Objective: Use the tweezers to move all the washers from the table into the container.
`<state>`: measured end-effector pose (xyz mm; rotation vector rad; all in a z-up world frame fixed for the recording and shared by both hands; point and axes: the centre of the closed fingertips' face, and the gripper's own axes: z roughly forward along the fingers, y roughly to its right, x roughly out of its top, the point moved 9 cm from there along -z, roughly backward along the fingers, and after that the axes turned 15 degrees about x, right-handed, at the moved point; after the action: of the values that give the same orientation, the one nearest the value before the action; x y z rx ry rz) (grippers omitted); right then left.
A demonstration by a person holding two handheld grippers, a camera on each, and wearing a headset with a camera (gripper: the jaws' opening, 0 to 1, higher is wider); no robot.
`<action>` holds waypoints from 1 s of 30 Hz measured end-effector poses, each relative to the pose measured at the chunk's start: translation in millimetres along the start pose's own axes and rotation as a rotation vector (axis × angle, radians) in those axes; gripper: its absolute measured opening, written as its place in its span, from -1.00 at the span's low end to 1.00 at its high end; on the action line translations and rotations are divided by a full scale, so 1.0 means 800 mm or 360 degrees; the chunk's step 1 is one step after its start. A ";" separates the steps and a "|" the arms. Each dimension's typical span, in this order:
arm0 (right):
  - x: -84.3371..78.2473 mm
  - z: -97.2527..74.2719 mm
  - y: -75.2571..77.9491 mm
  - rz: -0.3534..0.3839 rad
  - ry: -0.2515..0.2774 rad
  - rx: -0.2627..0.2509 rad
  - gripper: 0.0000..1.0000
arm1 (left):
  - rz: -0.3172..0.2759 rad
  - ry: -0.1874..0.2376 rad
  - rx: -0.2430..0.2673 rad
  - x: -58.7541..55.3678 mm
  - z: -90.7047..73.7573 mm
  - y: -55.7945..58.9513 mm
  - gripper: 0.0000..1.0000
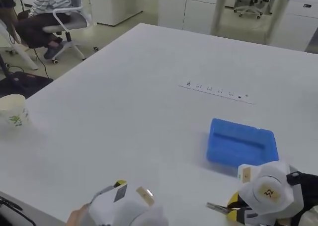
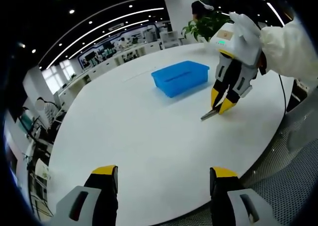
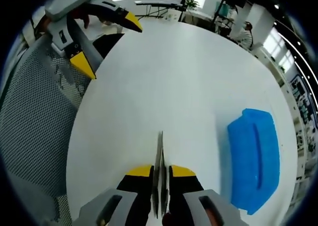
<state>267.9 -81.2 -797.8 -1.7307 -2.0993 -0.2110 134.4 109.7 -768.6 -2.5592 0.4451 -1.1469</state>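
One wide white table (image 1: 124,112) spreads out; blue container (image 1: 242,142) sits at its four o'clock, right gripper (image 3: 160,174) near it clamping tweezers (image 3: 160,154), left gripper (image 2: 161,174) gaping at seven, socket strip (image 1: 216,92) at two, paper cup (image 1: 13,110) at nine

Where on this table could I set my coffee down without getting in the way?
The widest bare stretch lies between the paper cup at the left edge and the blue container. The far side beyond the power strip is bare too. It is tightest at the near edge, where the right gripper holds the tweezers near that container.
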 end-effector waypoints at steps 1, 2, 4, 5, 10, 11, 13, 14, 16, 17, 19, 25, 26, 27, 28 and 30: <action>0.000 -0.002 -0.001 0.0007 0.0003 -0.0006 -0.82 | 0.0003 0.0000 -0.0002 0.000 0.000 0.000 0.53; 0.001 -0.007 -0.003 0.0010 0.0012 -0.0025 -0.81 | 0.0005 0.0001 -0.0004 0.000 0.000 0.001 0.53; 0.004 -0.021 -0.008 0.0076 0.0102 -0.0101 -0.77 | 0.0007 -0.0001 -0.0006 0.000 0.001 0.001 0.53; 0.005 -0.028 -0.012 0.0111 0.0154 -0.0125 -0.75 | 0.0007 0.0000 -0.0006 0.000 0.001 0.001 0.53; -0.003 -0.067 -0.040 0.0421 0.0479 -0.0299 -0.61 | -0.0035 0.0092 -0.0026 0.007 -0.005 0.000 0.56; -0.009 -0.076 -0.048 0.0510 0.0542 -0.0352 -0.58 | -0.0056 0.0111 -0.0031 0.008 -0.006 0.000 0.56; -0.018 -0.090 -0.060 0.0641 0.0699 -0.0449 -0.48 | -0.0084 0.0149 -0.0038 0.011 -0.008 -0.001 0.58; -0.021 -0.096 -0.067 0.0704 0.0758 -0.0480 -0.41 | -0.0109 0.0190 -0.0045 0.014 -0.011 -0.002 0.59; -0.030 -0.109 -0.080 0.0802 0.0867 -0.0575 -0.25 | -0.0178 0.0261 -0.0058 0.018 -0.015 -0.004 0.61; -0.034 -0.113 -0.085 0.0844 0.0902 -0.0614 -0.19 | -0.0204 0.0274 -0.0068 0.019 -0.016 -0.005 0.63; -0.042 -0.123 -0.097 0.0933 0.0971 -0.0703 -0.05 | -0.0279 0.0307 -0.0103 0.022 -0.018 -0.008 0.72; -0.061 -0.132 -0.130 0.1063 0.1126 -0.0866 0.16 | -0.0405 0.0243 -0.0198 0.024 -0.023 -0.016 0.87; -0.064 -0.132 -0.134 0.1083 0.1143 -0.0867 0.22 | -0.0409 0.0248 -0.0199 0.025 -0.024 -0.017 0.88; -0.067 -0.131 -0.140 0.1105 0.1162 -0.0863 0.27 | -0.0407 0.0257 -0.0201 0.026 -0.028 -0.018 0.90; -0.069 -0.131 -0.142 0.1119 0.1172 -0.0866 0.33 | -0.0403 0.0262 -0.0203 0.028 -0.030 -0.018 0.92; -0.074 -0.130 -0.150 0.1138 0.1187 -0.0900 0.41 | -0.0388 0.0292 -0.0196 0.033 -0.037 -0.020 0.95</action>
<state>183.3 -199.0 -710.8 -2.1235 -0.8638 -1.0986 131.5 109.2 -726.1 -2.6816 0.2561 -1.4913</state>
